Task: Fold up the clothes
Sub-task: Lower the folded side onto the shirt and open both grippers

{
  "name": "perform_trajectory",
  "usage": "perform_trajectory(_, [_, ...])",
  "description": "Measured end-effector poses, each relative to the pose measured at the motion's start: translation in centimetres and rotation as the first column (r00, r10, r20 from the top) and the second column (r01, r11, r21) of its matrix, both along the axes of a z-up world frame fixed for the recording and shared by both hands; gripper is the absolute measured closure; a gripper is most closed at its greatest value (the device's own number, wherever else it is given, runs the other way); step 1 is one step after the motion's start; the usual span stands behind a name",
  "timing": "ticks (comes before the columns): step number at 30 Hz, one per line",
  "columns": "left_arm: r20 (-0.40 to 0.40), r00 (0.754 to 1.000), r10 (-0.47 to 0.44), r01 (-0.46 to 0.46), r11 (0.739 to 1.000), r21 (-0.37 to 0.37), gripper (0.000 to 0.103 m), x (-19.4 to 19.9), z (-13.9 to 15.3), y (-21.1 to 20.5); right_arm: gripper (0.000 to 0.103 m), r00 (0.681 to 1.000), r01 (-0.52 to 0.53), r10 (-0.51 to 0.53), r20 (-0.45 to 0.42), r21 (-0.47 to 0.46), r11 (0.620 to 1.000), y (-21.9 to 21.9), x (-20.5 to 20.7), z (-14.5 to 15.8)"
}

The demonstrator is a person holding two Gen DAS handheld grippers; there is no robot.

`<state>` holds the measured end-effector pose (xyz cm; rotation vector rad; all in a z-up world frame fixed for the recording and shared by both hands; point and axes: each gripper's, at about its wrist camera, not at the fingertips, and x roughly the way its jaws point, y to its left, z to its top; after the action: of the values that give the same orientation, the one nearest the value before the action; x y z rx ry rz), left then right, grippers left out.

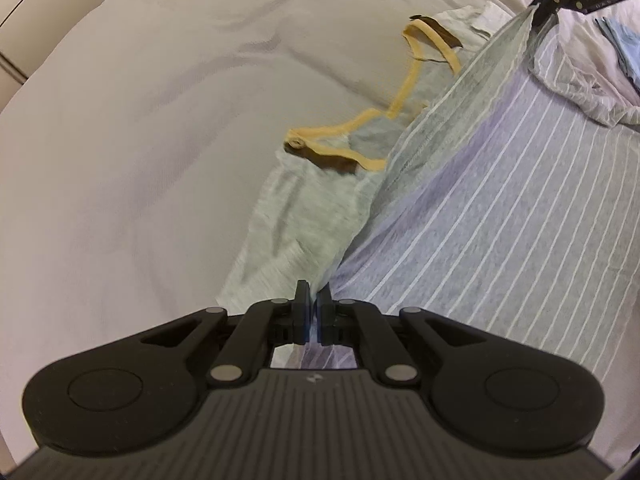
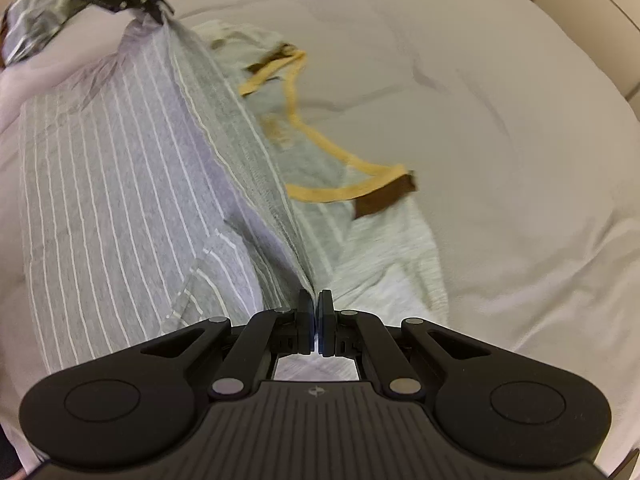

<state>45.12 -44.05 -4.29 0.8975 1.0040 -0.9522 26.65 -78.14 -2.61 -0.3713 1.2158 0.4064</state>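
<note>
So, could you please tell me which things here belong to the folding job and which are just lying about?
In the job:
- striped grey garment, hem pinched by both tools
- left tool
- right tool

Lying about:
- white bedsheet
- crumpled white cloth
- light blue cloth

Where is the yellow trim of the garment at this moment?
The yellow trim lies on the white sheet, just beyond the lifted striped hem held between both tools; it appears centre-right in the left wrist view, centre in the right.
</note>
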Motion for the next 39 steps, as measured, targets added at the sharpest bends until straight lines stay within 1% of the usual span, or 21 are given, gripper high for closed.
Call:
perform_trajectory(6, [-0.005,1.000,0.019,-0.020,0.998,-0.052,0.102,3.9,-0.5,-0.5,0.103,0.996,0.092,-0.092,-0.004,0.016,0.996,-2.2,3.1,-0.7])
perform_trajectory(10, [-0.025,0.999,0.039,-0.040,0.999,-0.035,0.101,6.0,-2.7,-1.3,0.103,0.989,0.146,-0.145,-0.019,0.032,0.989,-3.6,5.5,-2.1])
perform_trajectory(13, [-0.040,0.993,0.110,-0.111,0.993,-0.030,0.090,7.1,-4.3,-1.0,0.101,0.984,0.178,-0.176,-0.042,0.039,0.983,-4.3,6.7,-3.5])
perform_trajectory(14, [-0.038,0.989,0.146,-0.147,0.989,-0.032,0.085,7.5,-4.7,-0.7,0.099,0.981,0.188,-0.186,-0.050,0.040,0.981,-4.5,7.1,-3.9])
perform_trajectory(15, [-0.032,0.981,0.189,-0.190,0.981,-0.043,0.081,7.8,-4.7,-0.2,0.093,0.979,0.198,-0.195,-0.058,0.040,0.979,-4.7,7.5,-4.4])
perform_trajectory(17, [-0.032,0.962,0.270,-0.272,0.959,-0.078,0.077,8.4,-4.5,1.1,0.085,0.964,0.263,-0.259,-0.053,0.077,0.962,-5.5,7.3,-4.5])
perform_trajectory(18, [-0.038,0.950,0.309,-0.311,0.945,-0.099,0.077,8.6,-4.3,1.8,0.077,0.952,0.305,-0.302,-0.047,0.105,0.946,-6.0,7.0,-4.3])
perform_trajectory(19, [-0.042,0.937,0.346,-0.348,0.930,-0.116,0.077,8.8,-3.9,2.8,0.065,0.938,0.347,-0.344,-0.042,0.133,0.928,-6.5,6.8,-4.2])
perform_trajectory(22, [-0.059,0.889,0.454,-0.457,0.874,-0.164,0.075,9.1,-2.6,6.2,0.058,0.883,0.463,-0.467,-0.036,0.217,0.859,-8.0,5.9,-3.8])
perform_trajectory(23, [-0.070,0.867,0.494,-0.498,0.849,-0.177,0.070,9.0,-2.3,7.3,0.058,0.861,0.499,-0.507,-0.036,0.245,0.831,-8.5,5.7,-3.6])
perform_trajectory(25, [-0.095,0.818,0.567,-0.574,0.794,-0.200,0.069,8.8,-1.7,9.5,0.052,0.812,0.565,-0.582,-0.040,0.299,0.769,-9.4,5.1,-3.3])
perform_trajectory(26, [-0.120,0.800,0.587,-0.599,0.774,-0.207,0.069,8.5,-1.6,10.2,0.052,0.774,0.607,-0.630,-0.055,0.344,0.716,-10.1,4.6,-3.2])
perform_trajectory(27, [-0.143,0.788,0.599,-0.616,0.759,-0.211,0.069,8.1,-1.7,10.7,0.052,0.711,0.663,-0.697,-0.092,0.420,0.620,-11.0,3.6,-3.1])
perform_trajectory(28, [-0.153,0.788,0.597,-0.616,0.759,-0.209,0.069,7.7,-2.0,10.6,0.052,0.646,0.702,-0.754,-0.119,0.479,0.526,-11.6,2.4,-3.0])
perform_trajectory(29, [-0.163,0.787,0.595,-0.617,0.760,-0.206,0.069,7.4,-2.4,10.5,0.052,0.592,0.725,-0.796,-0.127,0.514,0.458,-11.8,1.2,-2.8])
perform_trajectory(30, [-0.173,0.787,0.592,-0.617,0.760,-0.204,0.069,7.0,-2.7,10.4,0.052,0.568,0.732,-0.814,-0.121,0.525,0.434,-11.4,0.3,-2.6])
perform_trajectory(32, [-0.195,0.785,0.588,-0.618,0.760,-0.200,0.069,6.8,-3.4,10.0,0.052,0.567,0.728,-0.819,-0.091,0.521,0.446,-9.6,-1.2,-2.2])
perform_trajectory(33, [-0.205,0.785,0.585,-0.619,0.760,-0.198,0.069,6.9,-3.7,9.7,0.052,0.591,0.716,-0.804,-0.059,0.498,0.490,-8.3,-1.7,-2.1])
perform_trajectory(36, [-0.189,0.805,0.562,-0.591,0.783,-0.192,0.069,6.5,-4.6,7.7,0.052,0.706,0.643,-0.707,0.045,0.376,0.667,-3.3,-2.5,-2.2])
perform_trajectory(38, [-0.145,0.825,0.547,-0.565,0.805,-0.180,0.070,5.8,-4.8,6.6,0.051,0.773,0.589,-0.630,0.077,0.280,0.758,-0.2,-2.7,-3.0])
perform_trajectory(39, [-0.110,0.844,0.525,-0.536,0.827,-0.169,0.070,5.3,-5.0,5.8,0.046,0.803,0.560,-0.590,0.083,0.229,0.796,1.3,-2.7,-3.6])
